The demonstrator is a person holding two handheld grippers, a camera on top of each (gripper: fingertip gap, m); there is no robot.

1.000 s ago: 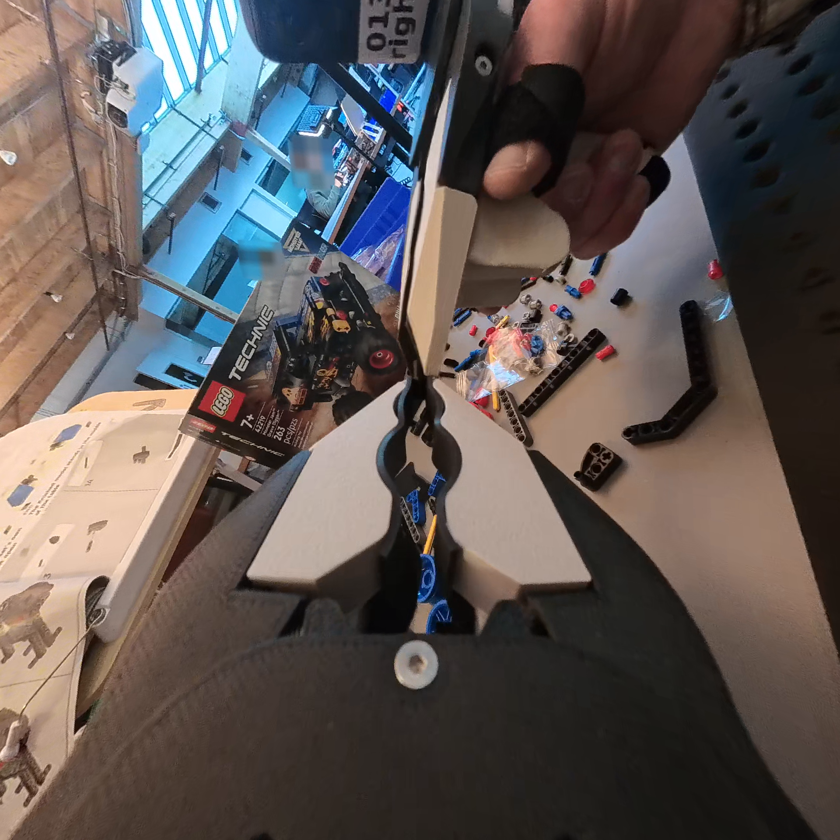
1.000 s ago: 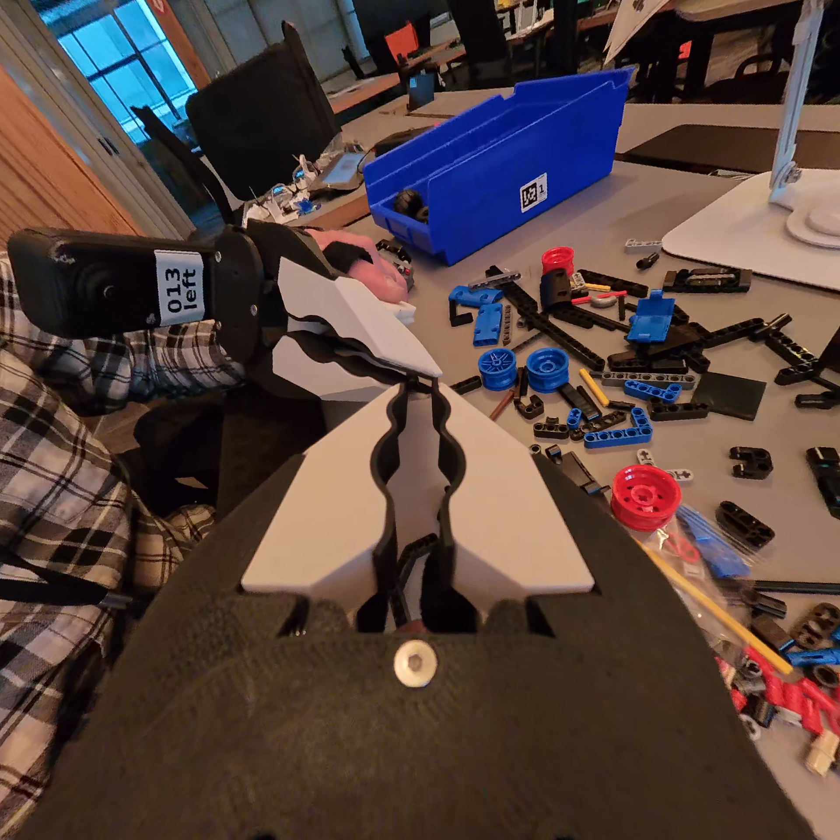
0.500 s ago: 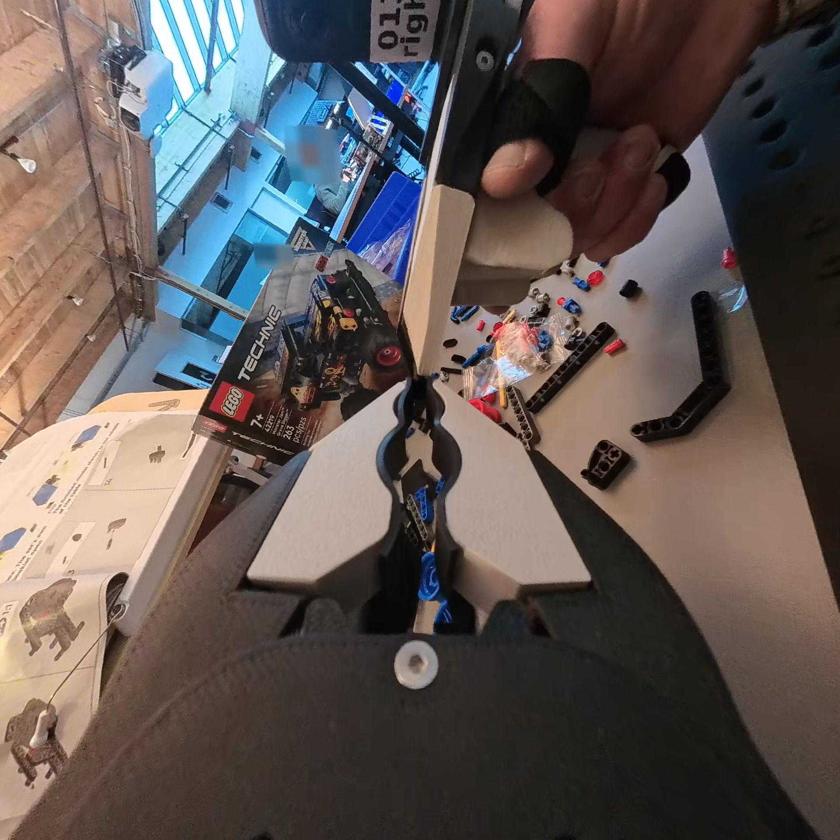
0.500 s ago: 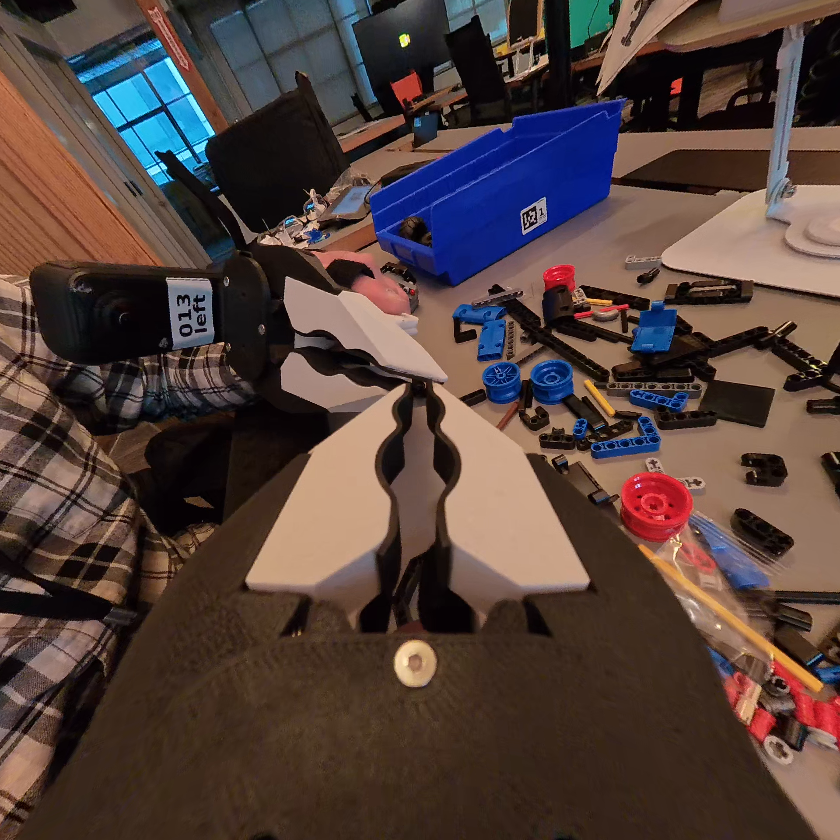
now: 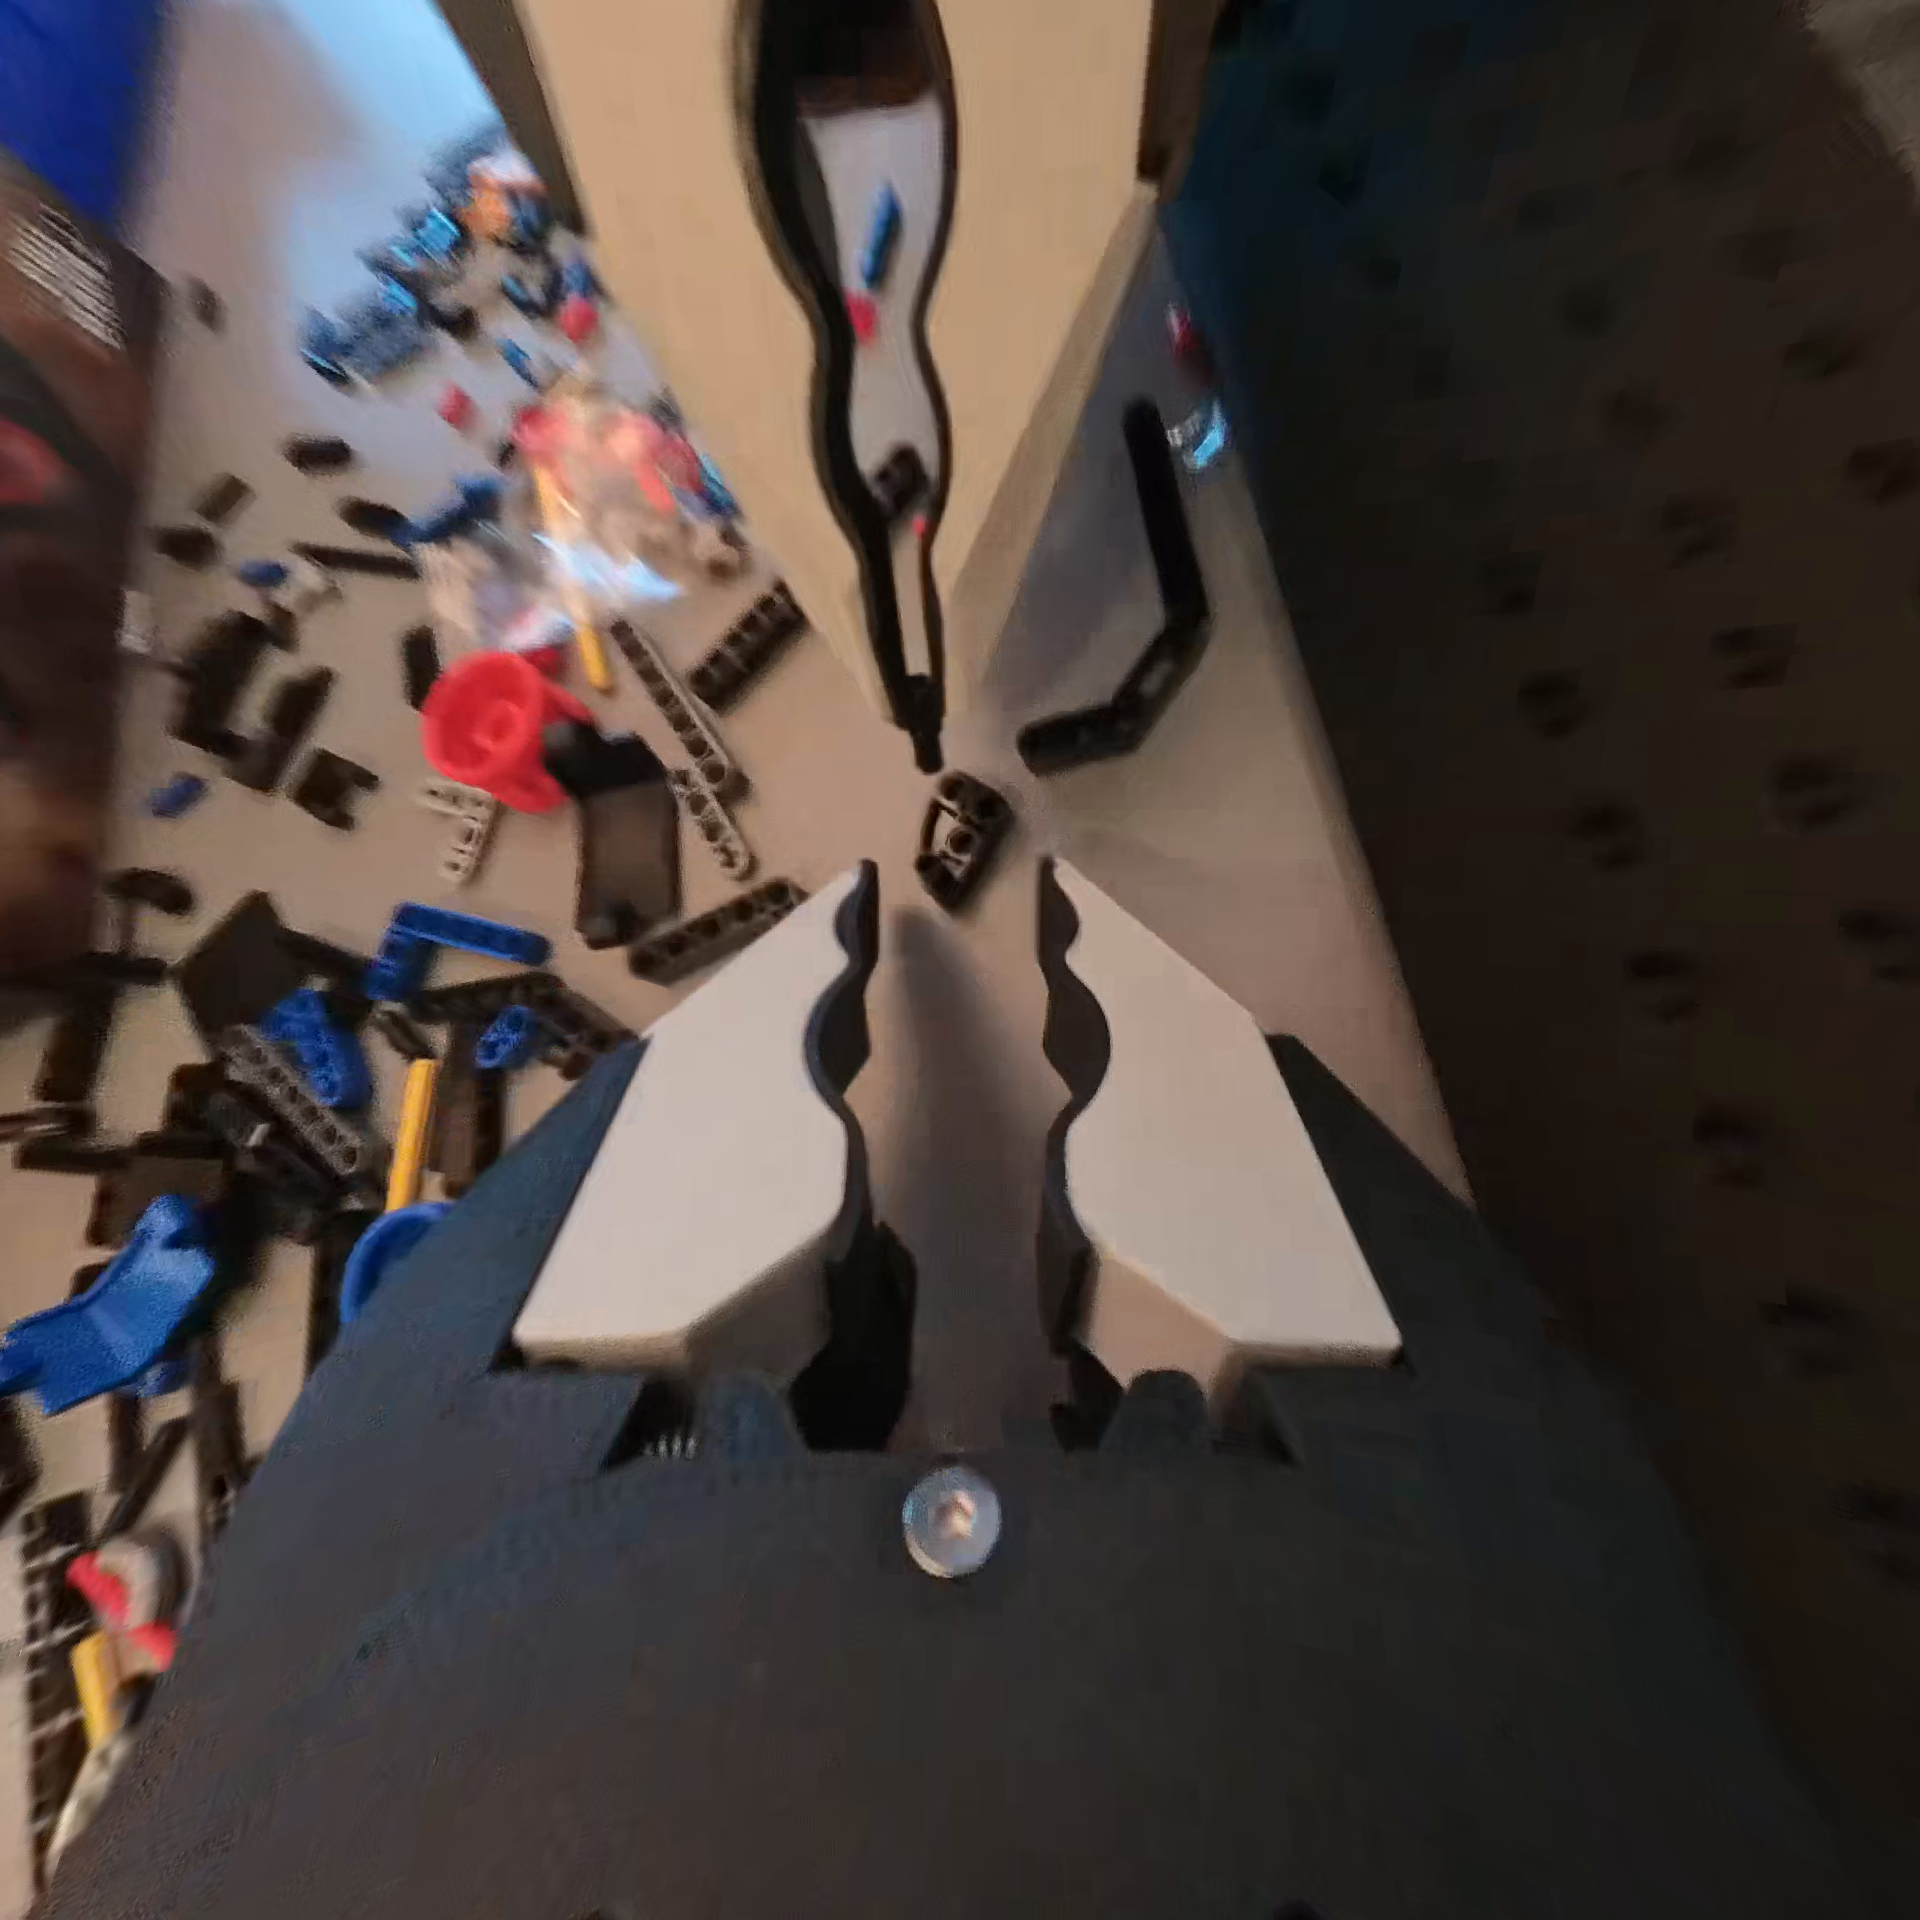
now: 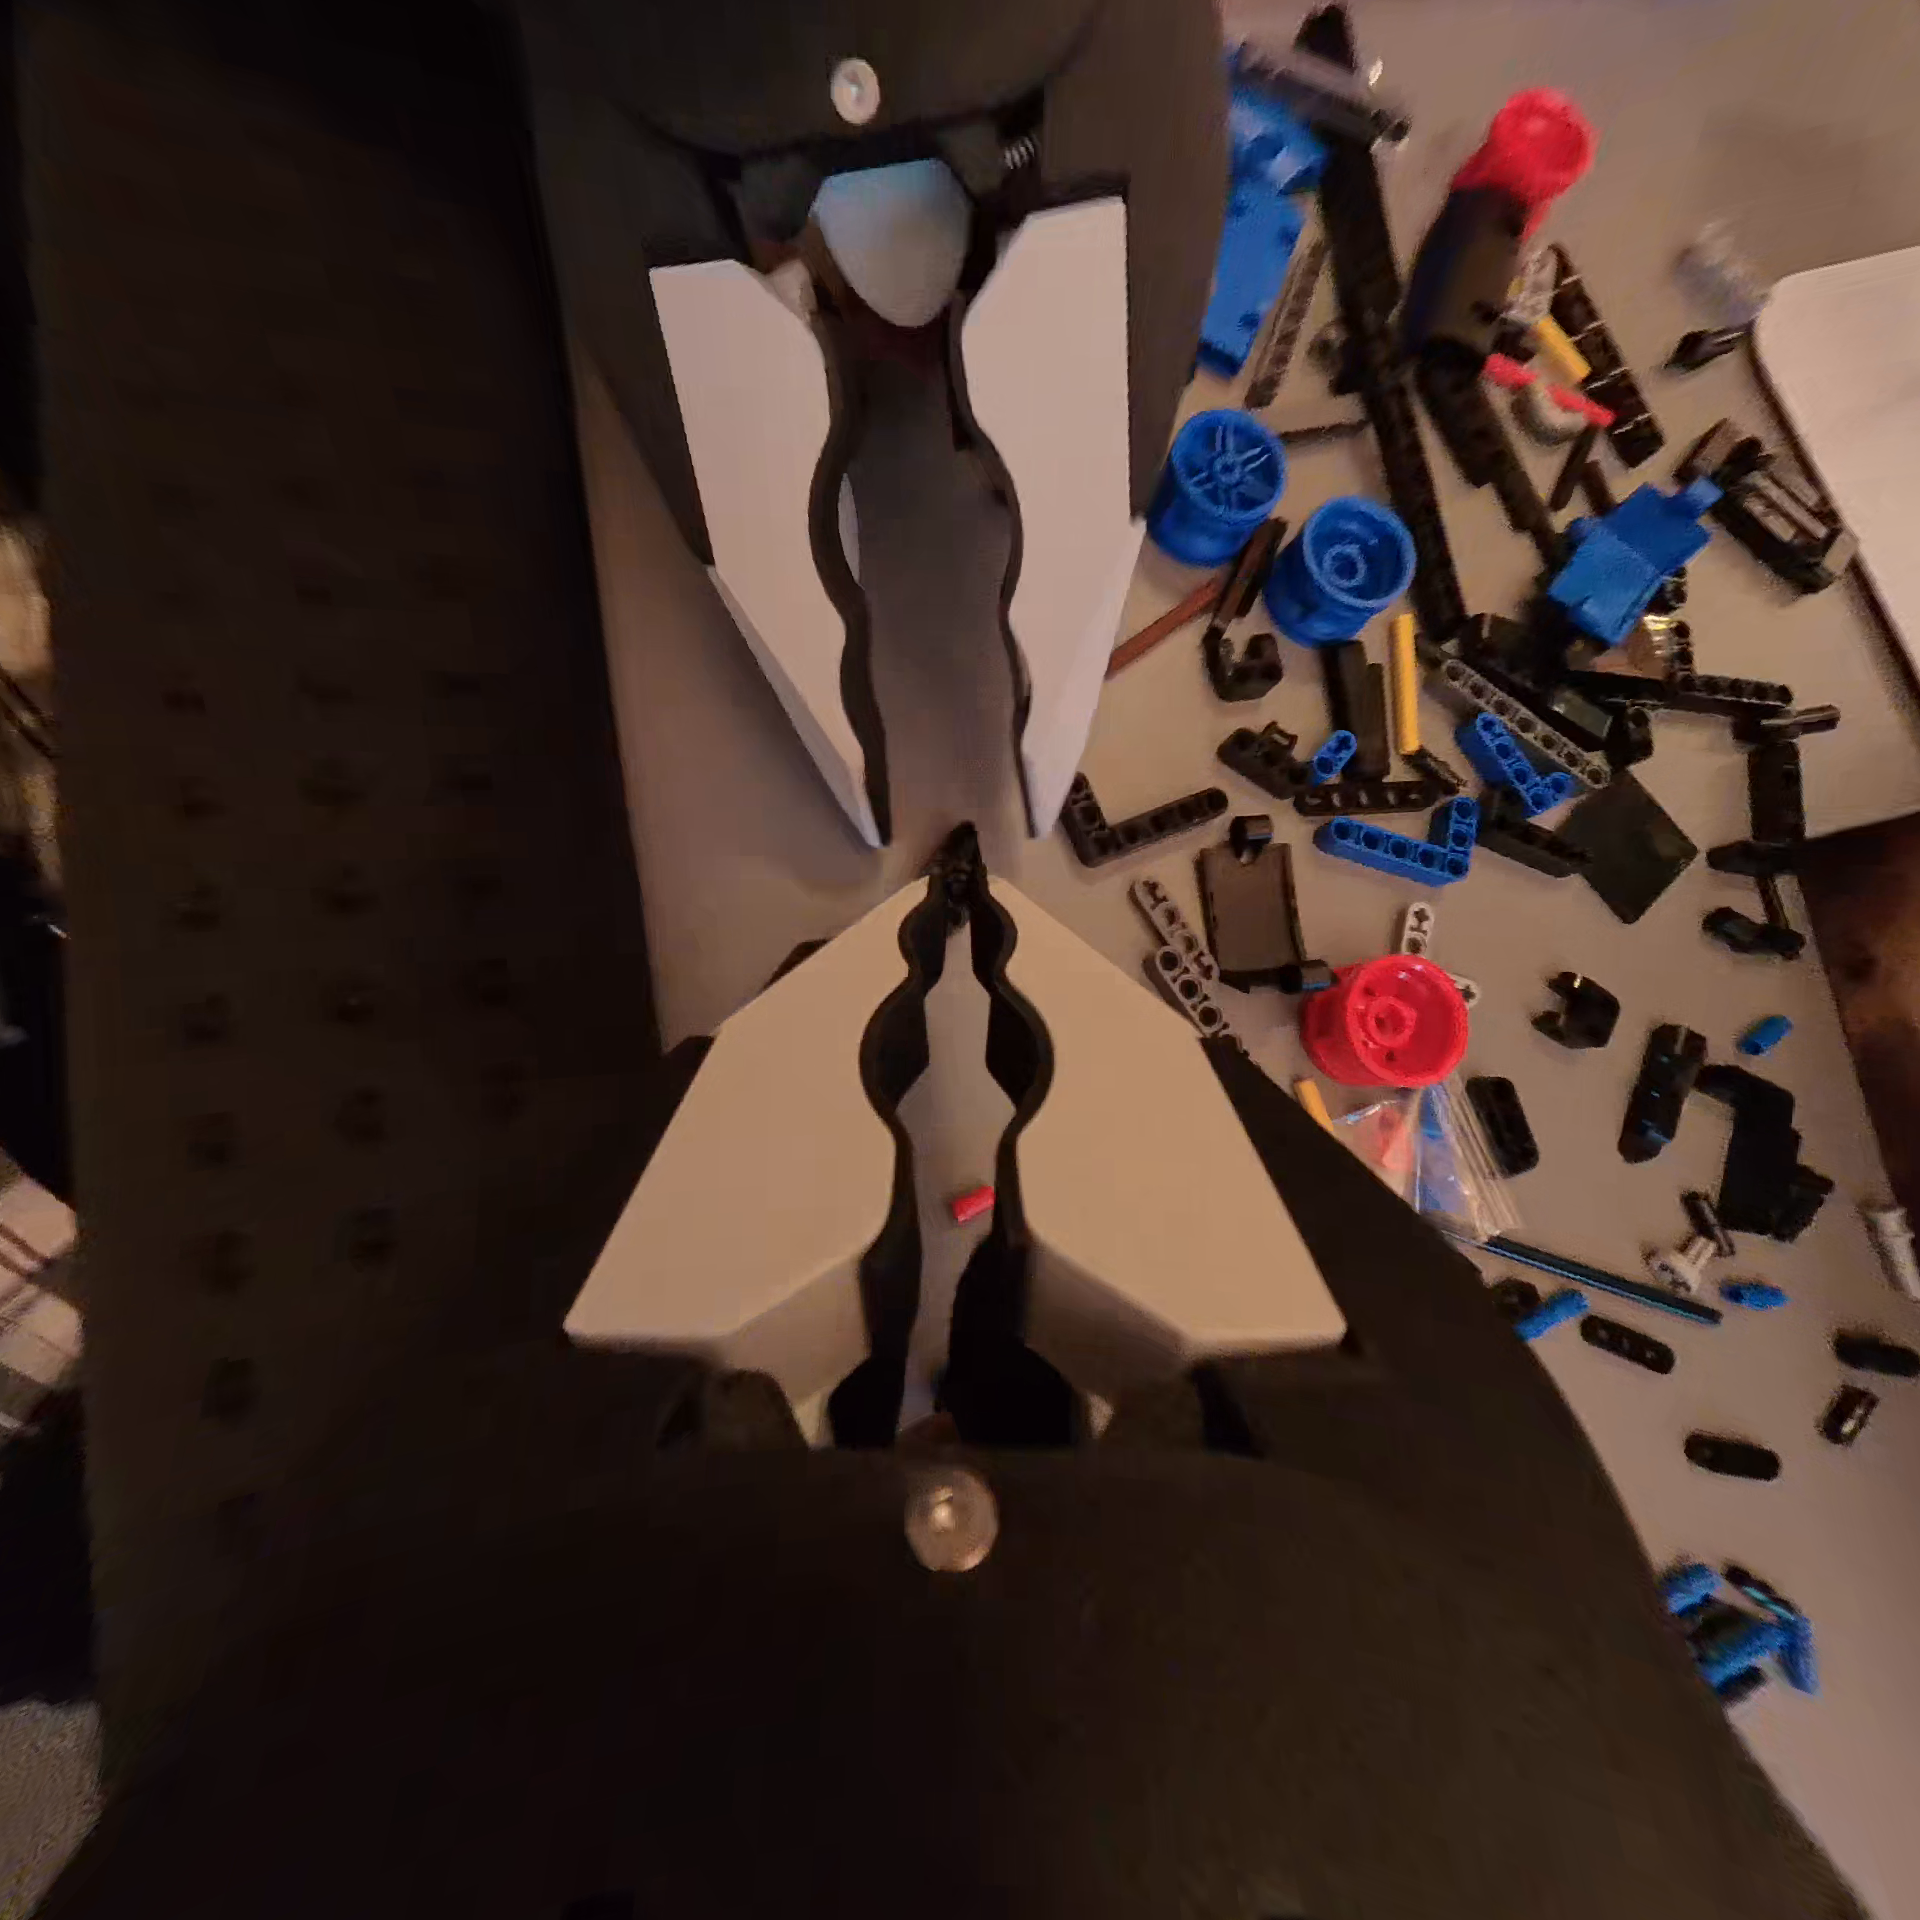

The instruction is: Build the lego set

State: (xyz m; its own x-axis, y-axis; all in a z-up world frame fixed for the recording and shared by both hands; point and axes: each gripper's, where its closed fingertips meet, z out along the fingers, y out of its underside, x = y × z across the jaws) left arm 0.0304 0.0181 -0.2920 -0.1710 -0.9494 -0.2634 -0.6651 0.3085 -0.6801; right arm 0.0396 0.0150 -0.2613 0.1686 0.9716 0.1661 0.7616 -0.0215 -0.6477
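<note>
My right gripper (image 6: 961, 883) is shut on a small thin black piece (image 6: 958, 847) that sticks out past its tips. In the left wrist view the right gripper (image 5: 920, 675) comes down from the top, with the black piece (image 5: 923, 722) at its tips. My left gripper (image 5: 956, 873) is open and empty, tip to tip with the right one; it also shows in the right wrist view (image 6: 956, 826). A small black connector (image 5: 964, 836) lies on the table just beyond the left fingertips. Both views are blurred.
Loose parts cover the grey table (image 6: 1766, 1455): a red wheel (image 6: 1387, 1023), two blue wheels (image 6: 1221, 499), a blue L beam (image 6: 1403, 842), a plastic bag (image 6: 1444, 1153), a black angled beam (image 5: 1153, 613). A white board base (image 6: 1849, 364) stands at the right. A dark perforated chair back (image 5: 1610, 727) is close by. The grippers are tip to tip, or close to it.
Both grippers have swung down to face the table top. My left gripper has opened. My right gripper stays shut on the black piece.
</note>
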